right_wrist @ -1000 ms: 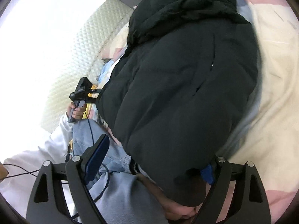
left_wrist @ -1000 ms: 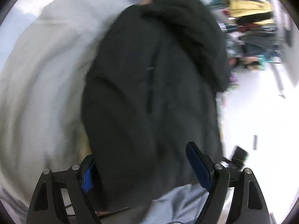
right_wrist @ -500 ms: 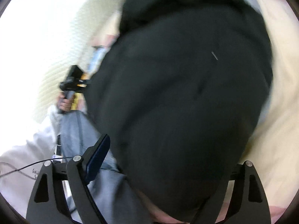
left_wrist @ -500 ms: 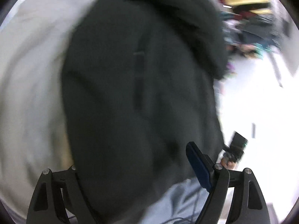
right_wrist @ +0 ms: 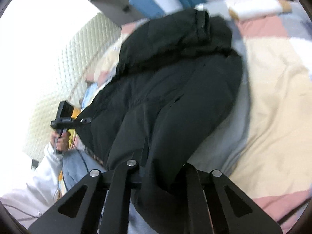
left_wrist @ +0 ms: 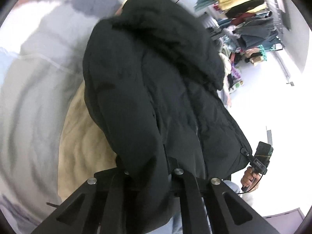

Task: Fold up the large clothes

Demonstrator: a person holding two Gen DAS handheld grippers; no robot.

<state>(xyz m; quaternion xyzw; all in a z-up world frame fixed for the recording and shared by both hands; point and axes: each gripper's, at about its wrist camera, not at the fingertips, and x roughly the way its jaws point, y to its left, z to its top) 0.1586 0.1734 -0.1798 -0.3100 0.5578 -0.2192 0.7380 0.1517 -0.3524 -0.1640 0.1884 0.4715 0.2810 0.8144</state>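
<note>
A large black padded jacket (left_wrist: 156, 81) with a hood lies on a bed, its hem toward me. My left gripper (left_wrist: 150, 167) is shut on the jacket's near left corner, fabric bunched between the jaws. In the right wrist view the same jacket (right_wrist: 175, 89) fills the middle, and my right gripper (right_wrist: 159, 165) is shut on its near right corner. Each gripper shows in the other's view, held at the jacket's edge: the right one (left_wrist: 259, 161) and the left one (right_wrist: 66, 120). The fingertips are hidden by cloth.
The bed's patchwork quilt (right_wrist: 273, 97) in cream, pink and grey lies under the jacket. A beige cloth (left_wrist: 83, 136) lies beside it. A rack of hanging clothes (left_wrist: 249, 19) stands far off across a white floor. My jeans-clad legs (right_wrist: 76, 167) are at the bed's edge.
Both grippers were open around the jacket's hem and have closed on it. The jacket's near corners are now gathered and lifted slightly.
</note>
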